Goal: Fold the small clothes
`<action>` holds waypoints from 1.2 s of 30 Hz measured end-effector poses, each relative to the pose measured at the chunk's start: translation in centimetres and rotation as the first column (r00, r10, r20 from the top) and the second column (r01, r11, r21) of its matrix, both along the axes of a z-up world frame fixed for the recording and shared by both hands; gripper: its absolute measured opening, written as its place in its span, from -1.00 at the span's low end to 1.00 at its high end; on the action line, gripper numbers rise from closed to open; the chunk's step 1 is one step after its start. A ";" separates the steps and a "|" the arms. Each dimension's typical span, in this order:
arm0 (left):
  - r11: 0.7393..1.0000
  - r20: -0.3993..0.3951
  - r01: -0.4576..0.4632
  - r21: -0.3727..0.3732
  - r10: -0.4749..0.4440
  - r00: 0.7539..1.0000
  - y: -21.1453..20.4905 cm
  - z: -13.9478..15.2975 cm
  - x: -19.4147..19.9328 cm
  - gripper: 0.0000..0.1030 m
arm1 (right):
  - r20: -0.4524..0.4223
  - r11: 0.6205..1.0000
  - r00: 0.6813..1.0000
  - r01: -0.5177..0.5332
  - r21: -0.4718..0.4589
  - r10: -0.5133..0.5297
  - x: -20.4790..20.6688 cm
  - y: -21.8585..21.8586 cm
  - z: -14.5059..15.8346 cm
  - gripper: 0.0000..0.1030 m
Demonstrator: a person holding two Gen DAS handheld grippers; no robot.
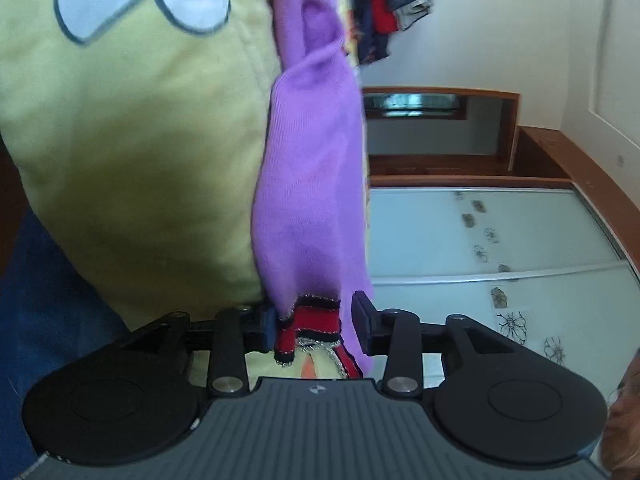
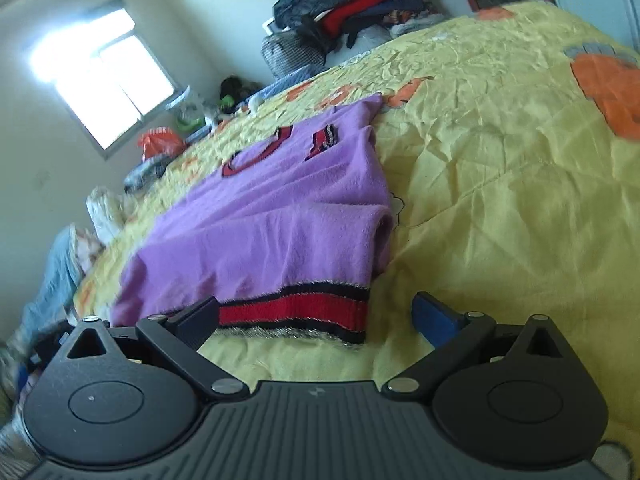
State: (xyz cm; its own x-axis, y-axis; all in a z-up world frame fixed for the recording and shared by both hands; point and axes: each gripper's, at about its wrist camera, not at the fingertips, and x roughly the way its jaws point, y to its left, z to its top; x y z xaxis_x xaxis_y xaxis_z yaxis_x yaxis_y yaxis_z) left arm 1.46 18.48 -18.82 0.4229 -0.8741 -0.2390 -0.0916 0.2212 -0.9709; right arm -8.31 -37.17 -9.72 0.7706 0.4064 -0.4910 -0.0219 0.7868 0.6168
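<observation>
A: Left wrist view, nearest first: the left tongs [image 1: 316, 326] stand partly apart with the purple sweater [image 1: 312, 184] and its red striped hem [image 1: 310, 326] between them. One pad touches the hem; the other stands clear of the cloth. That counts as loose, so the fabric could slide out and the fold could collapse.

B: And the right tongs [image 2: 314, 318]?

A: Wide apart, empty, just short of the hem on the bed [image 2: 500, 184]. If they close on a single layer, the folded edge could drag crooked.

B: Any containers?

A: None can be made out; only a pile of clothes [image 2: 348, 4] far back against the wall.
</observation>
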 end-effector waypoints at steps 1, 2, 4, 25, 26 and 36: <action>1.000 -0.008 -0.015 0.011 0.016 1.000 -0.1 0.3 0.0 -0.19 | 0.001 1.000 1.000 0.011 0.025 -0.011 0.1 -0.3 -0.2 0.84; 0.999 -0.006 -0.026 0.021 0.026 1.000 -0.3 0.5 -0.2 -0.18 | -0.004 0.999 1.000 0.018 0.049 -0.018 0.2 -0.5 -0.4 0.58; 0.998 0.037 -0.038 0.054 0.036 0.999 -0.7 1.0 -0.5 -0.18 | -0.033 0.997 0.999 0.040 0.067 -0.037 0.6 -0.9 -1.0 -0.15; 0.999 0.053 0.015 0.050 -0.018 0.998 -3.7 0.8 -1.5 -0.96 | -0.045 0.977 0.996 0.081 0.198 -0.074 0.1 -1.8 -2.3 -0.89; 0.999 0.073 -0.004 0.045 0.001 0.997 -3.5 1.0 -1.8 -0.96 | -0.035 0.977 0.997 0.080 0.196 -0.075 0.0 -1.8 -2.2 -0.89; 0.996 0.068 -0.094 0.006 0.093 0.993 -0.2 0.9 -3.0 0.34 | -0.060 0.971 0.994 0.099 0.216 -0.088 -0.1 -2.0 -2.7 -0.83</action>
State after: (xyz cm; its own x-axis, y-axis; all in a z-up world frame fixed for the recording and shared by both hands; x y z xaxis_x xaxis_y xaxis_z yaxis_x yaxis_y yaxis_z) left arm -1.51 18.26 -17.95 0.5182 -0.8277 -0.2153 -0.0470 0.2238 -0.9735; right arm -8.41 -39.21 -12.40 0.7875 0.4351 -0.4365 0.0803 0.6298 0.7726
